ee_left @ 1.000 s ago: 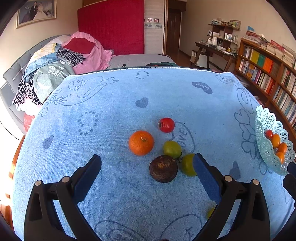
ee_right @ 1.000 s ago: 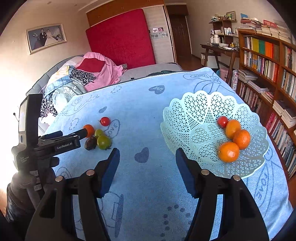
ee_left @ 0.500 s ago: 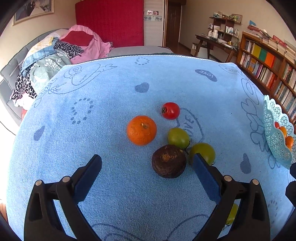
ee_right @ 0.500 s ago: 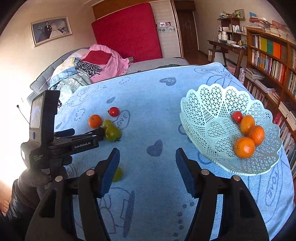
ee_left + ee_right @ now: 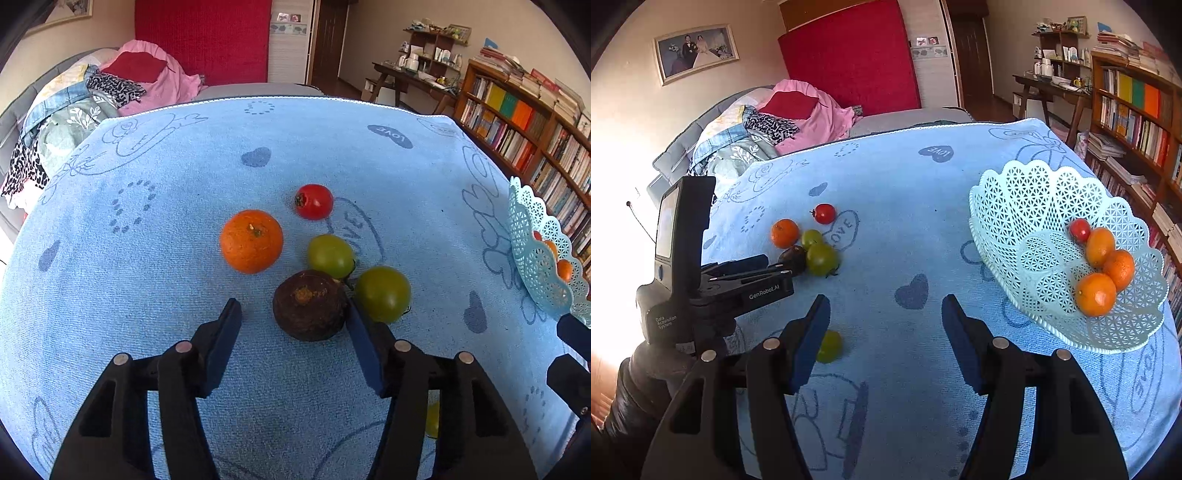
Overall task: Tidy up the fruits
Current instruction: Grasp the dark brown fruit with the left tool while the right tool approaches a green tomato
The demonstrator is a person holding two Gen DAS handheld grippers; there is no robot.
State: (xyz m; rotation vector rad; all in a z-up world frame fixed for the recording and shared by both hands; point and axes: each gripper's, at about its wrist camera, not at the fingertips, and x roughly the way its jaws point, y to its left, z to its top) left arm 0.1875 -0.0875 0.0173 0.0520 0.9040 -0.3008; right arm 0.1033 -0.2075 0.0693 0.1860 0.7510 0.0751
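Observation:
A dark brown fruit (image 5: 309, 304) lies on the blue cloth, just ahead of my open left gripper (image 5: 293, 319); the right finger's tip (image 5: 360, 339) is touching or nearly touching it, the left fingertip stands apart. Around it lie an orange (image 5: 251, 241), a red tomato (image 5: 314, 201) and two green tomatoes (image 5: 330, 255) (image 5: 383, 294). A small yellow-green fruit (image 5: 830, 346) lies beside my open, empty right gripper (image 5: 886, 314). The pale lattice basket (image 5: 1027, 206) holds three oranges (image 5: 1095, 294) and a red tomato (image 5: 1079, 229).
The blue towel-covered table (image 5: 184, 155) ends at a far edge toward a bed with piled clothes (image 5: 110, 92). A bookshelf (image 5: 532, 122) stands to the right. The left gripper's body (image 5: 713, 280) shows at the left of the right wrist view.
My left gripper moved forward and down to the dark brown fruit, and its fingers narrowed. My right gripper drew back and left, bringing the small yellow-green fruit into view.

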